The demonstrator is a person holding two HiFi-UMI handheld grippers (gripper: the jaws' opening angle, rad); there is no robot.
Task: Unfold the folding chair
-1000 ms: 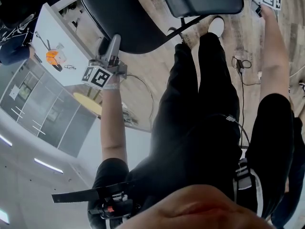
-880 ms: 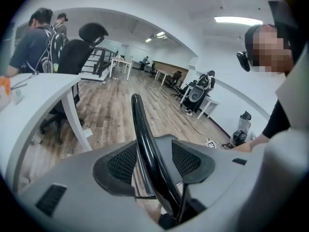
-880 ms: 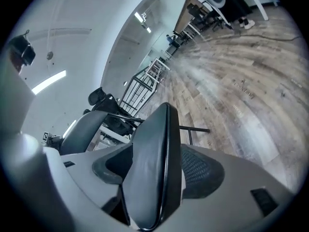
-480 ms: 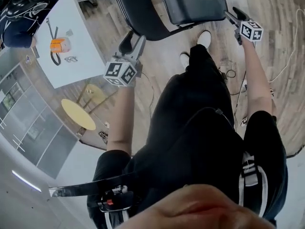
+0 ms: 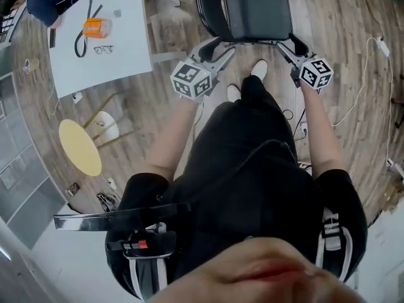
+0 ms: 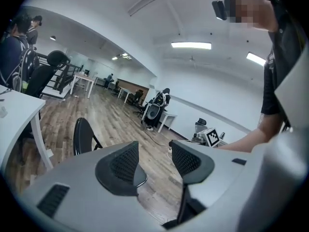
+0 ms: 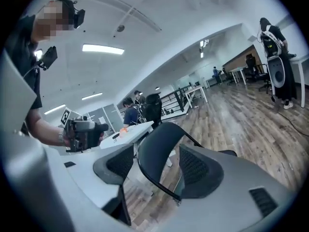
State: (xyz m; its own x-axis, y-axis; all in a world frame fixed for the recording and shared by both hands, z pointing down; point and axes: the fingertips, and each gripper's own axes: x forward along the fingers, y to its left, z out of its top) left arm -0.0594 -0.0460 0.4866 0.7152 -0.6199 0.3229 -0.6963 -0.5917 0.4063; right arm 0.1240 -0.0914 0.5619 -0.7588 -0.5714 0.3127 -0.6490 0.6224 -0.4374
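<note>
The black folding chair stands in front of me, its padded seat (image 5: 257, 11) facing up and its curved backrest (image 5: 208, 8) at the left. My left gripper (image 5: 218, 49) is open just off the seat's near left corner. My right gripper (image 5: 289, 44) is open at the near right corner. In the left gripper view the left gripper (image 6: 153, 161) has floor in its gap, with the backrest (image 6: 83, 134) off to the left. The right gripper (image 7: 157, 166) looks at the backrest (image 7: 159, 149) through its open jaws, and I cannot tell whether they touch the frame.
A white table (image 5: 120, 55) at the left carries an orange object (image 5: 98, 28), glasses and a black cord. A yellow round stool (image 5: 80, 147) stands below it. Cables (image 5: 366, 87) lie on the wood floor at the right. My feet (image 5: 259, 69) are just before the chair.
The head view has tilted down, so the chair now sits smaller and centred. Both grippers have come from the backrest edge and seat side to the seat's near corners.
</note>
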